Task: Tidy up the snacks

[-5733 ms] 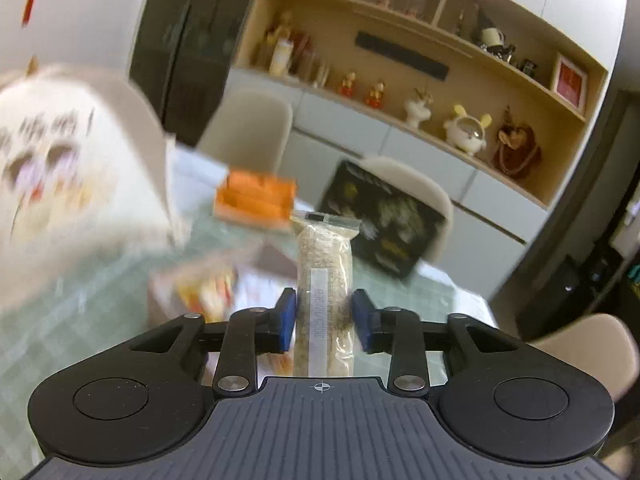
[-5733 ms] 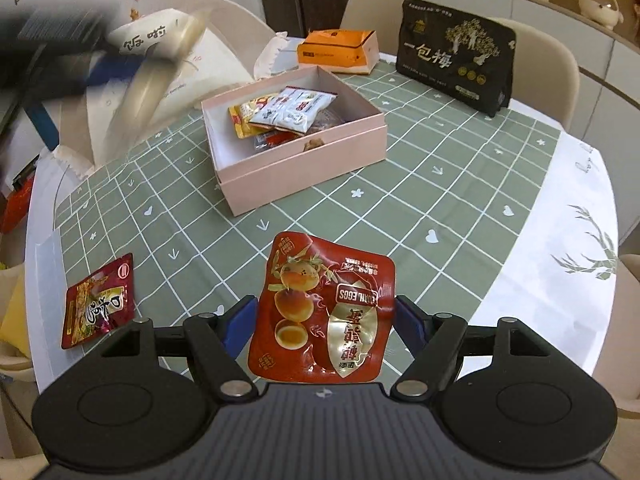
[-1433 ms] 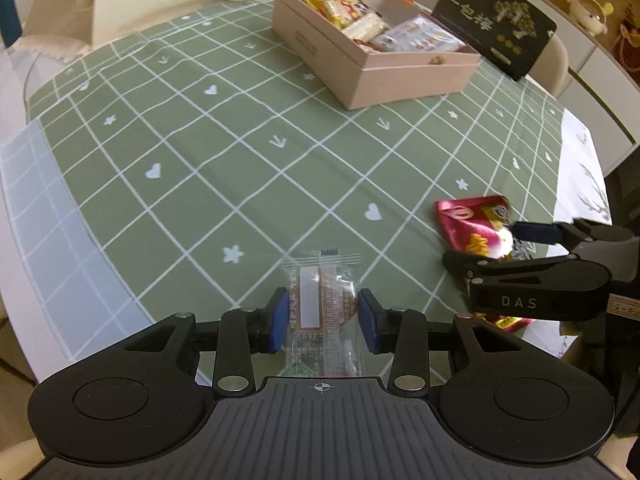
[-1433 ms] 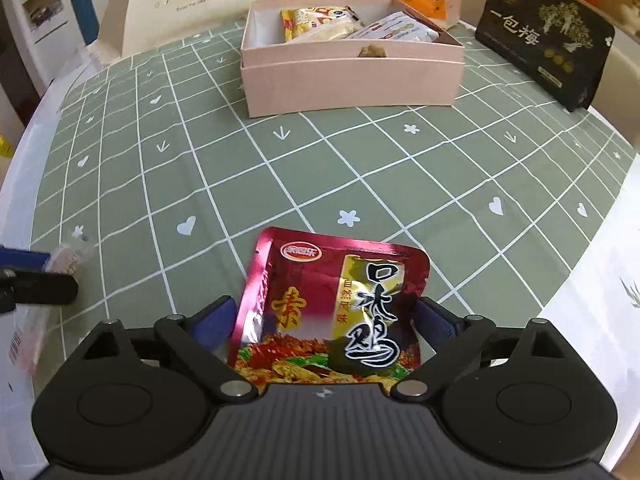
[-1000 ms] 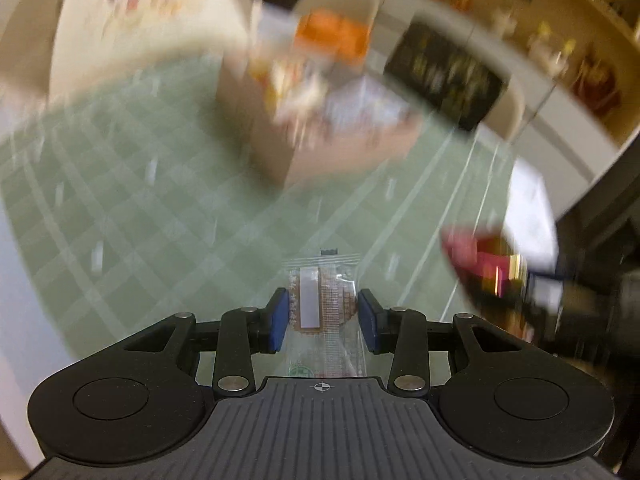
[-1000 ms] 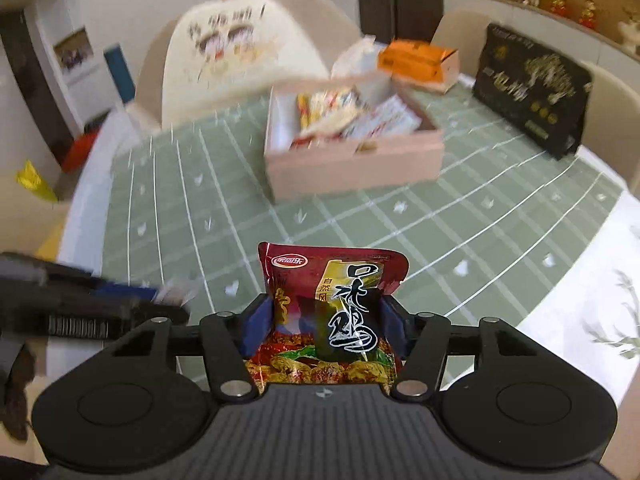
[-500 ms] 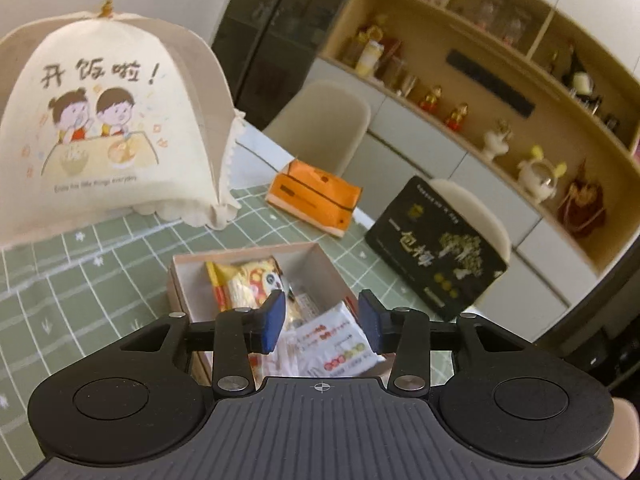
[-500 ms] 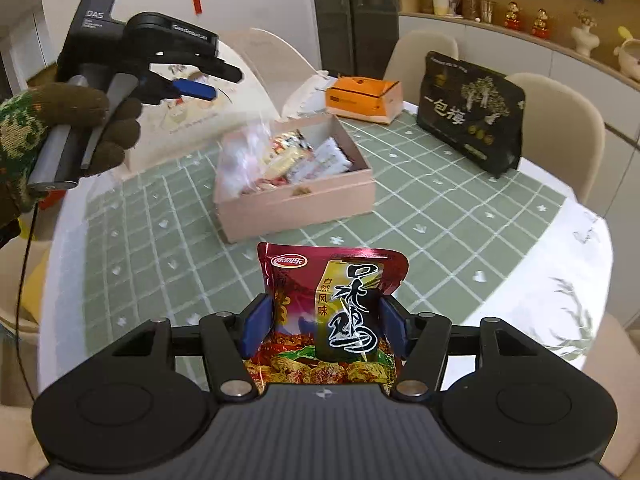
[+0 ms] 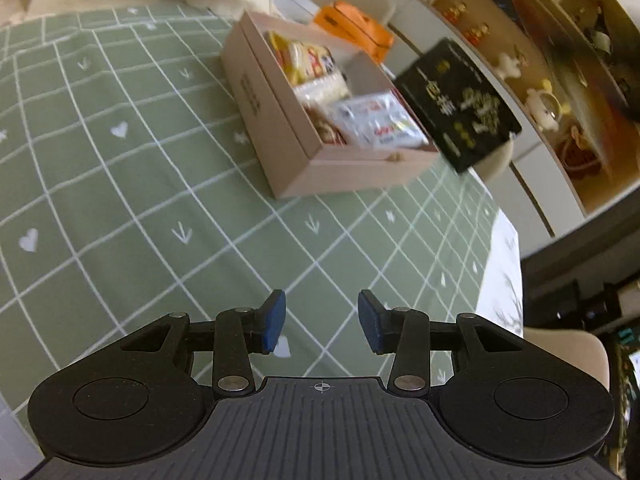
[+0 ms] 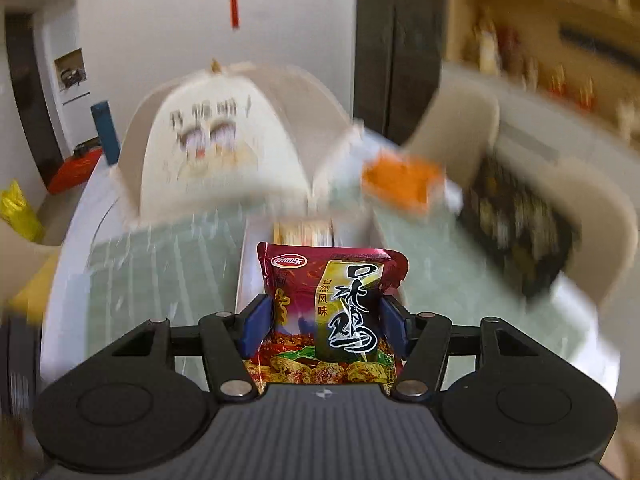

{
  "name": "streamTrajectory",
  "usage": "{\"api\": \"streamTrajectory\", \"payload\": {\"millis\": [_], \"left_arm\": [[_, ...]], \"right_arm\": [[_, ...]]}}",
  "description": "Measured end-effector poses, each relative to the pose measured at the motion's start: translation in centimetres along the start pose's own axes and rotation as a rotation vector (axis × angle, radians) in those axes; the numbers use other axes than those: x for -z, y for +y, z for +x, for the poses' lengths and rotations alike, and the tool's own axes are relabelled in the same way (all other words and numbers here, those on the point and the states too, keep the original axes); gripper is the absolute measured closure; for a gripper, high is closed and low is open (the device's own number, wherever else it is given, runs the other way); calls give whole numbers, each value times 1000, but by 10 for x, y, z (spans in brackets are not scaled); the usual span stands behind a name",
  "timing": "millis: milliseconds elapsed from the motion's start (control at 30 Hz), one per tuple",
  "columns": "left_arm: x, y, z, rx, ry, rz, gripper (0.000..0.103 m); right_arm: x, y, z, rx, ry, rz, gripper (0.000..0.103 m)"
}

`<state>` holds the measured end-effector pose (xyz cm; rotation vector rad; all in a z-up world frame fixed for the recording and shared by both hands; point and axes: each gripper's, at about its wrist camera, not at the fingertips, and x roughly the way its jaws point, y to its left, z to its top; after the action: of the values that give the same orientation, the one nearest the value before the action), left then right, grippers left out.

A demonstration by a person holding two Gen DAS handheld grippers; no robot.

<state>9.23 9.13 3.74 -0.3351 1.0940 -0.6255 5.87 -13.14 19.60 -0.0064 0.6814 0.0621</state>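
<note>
The left gripper (image 9: pixel 320 322), black with blue pads, hangs over the green checked tablecloth (image 9: pixel 120 184) with its fingers apart and nothing between them. Beyond it sits the open pale pink cardboard box (image 9: pixel 288 148), already holding several snack packets: a yellow-and-white one (image 9: pixel 306 58) at the far end and a white foil one (image 9: pixel 378 122) nearer the front wall. A flat black gift box with gold print (image 9: pixel 460 108) stands just behind the pink box, and an orange carton (image 9: pixel 352 28) lies past it.

The right gripper (image 10: pixel 322 320) is raised, its pads pressed on both sides of a dark red foil snack pouch with bold black lettering (image 10: pixel 332 312), though its jaws have just been opening a little. Behind the pouch everything is smeared, with the cream dome-shaped food cover (image 10: pixel 212 156) and the pink box's rim showing only faintly.
</note>
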Motion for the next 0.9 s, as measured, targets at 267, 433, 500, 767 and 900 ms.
{"api": "streamTrajectory", "payload": {"millis": [267,433,500,767,900], "left_arm": [[-10,16,-25,27,-32,78,58],[-21,24,-32,5,-40,99,58],[-25,26,-30,-3,-33,104,58],[-30,6,-19,-68,-44,150,58],[-32,-14,-16,-137,-75,175,59]], "right_arm": [[-40,27,137,-27,232,15,33],[-4,9,201,-86,434,258,63],[3,11,213,-92,479,258,65],[-4,13,216,-22,386,158,103],[-4,-2,243,-13,357,85,103]]}}
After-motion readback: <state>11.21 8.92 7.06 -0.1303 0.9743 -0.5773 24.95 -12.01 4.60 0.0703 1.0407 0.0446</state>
